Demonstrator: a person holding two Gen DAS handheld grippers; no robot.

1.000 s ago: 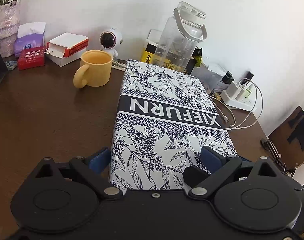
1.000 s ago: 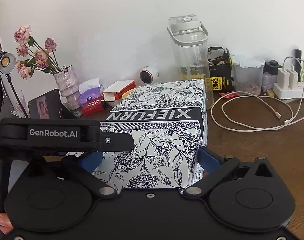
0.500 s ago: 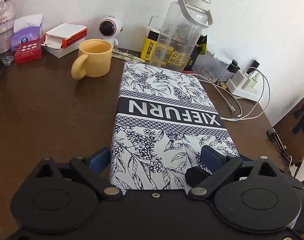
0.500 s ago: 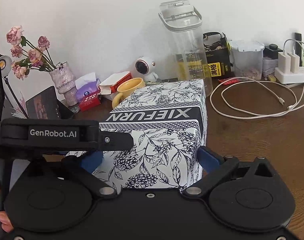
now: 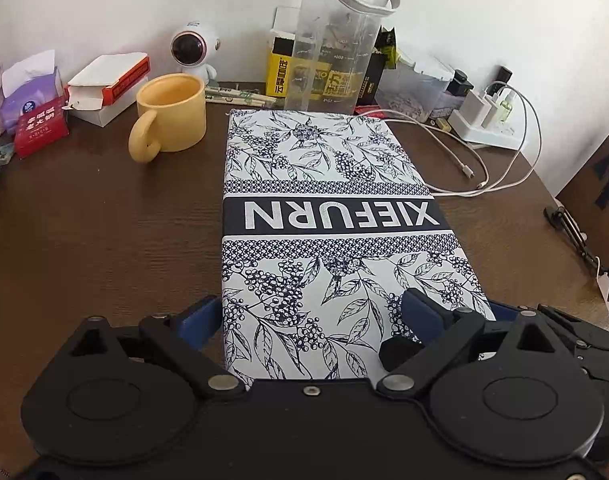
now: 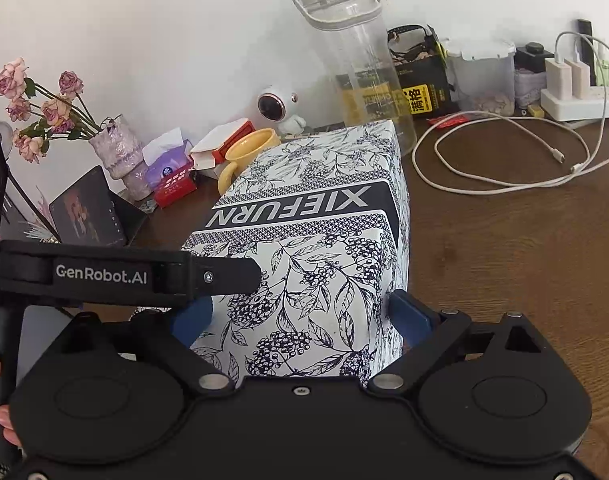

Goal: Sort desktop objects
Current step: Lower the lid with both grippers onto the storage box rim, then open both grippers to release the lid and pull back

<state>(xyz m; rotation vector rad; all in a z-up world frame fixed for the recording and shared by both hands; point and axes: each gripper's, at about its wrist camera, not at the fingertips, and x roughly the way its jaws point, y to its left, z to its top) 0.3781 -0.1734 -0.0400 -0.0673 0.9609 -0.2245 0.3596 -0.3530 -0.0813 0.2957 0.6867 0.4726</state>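
1. Patterned in navy leaves on white, the XIEFURN box [image 5: 336,220] is held at its near end by both claws, with the rest of it stretching straight ahead of them over the brown counter [image 5: 84,232].
2. The left claw [image 5: 310,316] is clamped on the box's near left corner, one blue pad pressed to the side and the other lying on the printed top.
3. The right claw [image 6: 300,316] is clamped on the near right corner, its blue pads set against the two sides of the box.
4. Whether the box rests on the counter or is lifted a little cannot be told; its far end lies just short of the clear jug [image 5: 336,40], which stands ahead of the claws.
5. A yellow mug [image 5: 170,118] stands ahead and to the left of the left claw, and a white cable [image 6: 504,160] is coiled ahead and to the right of the right claw.
6. The step in hand is judged to be a two-claw carry or placement of the box.
7. For the next move, both grips must be kept even and level, and the jug, mug and cable must be cleared.
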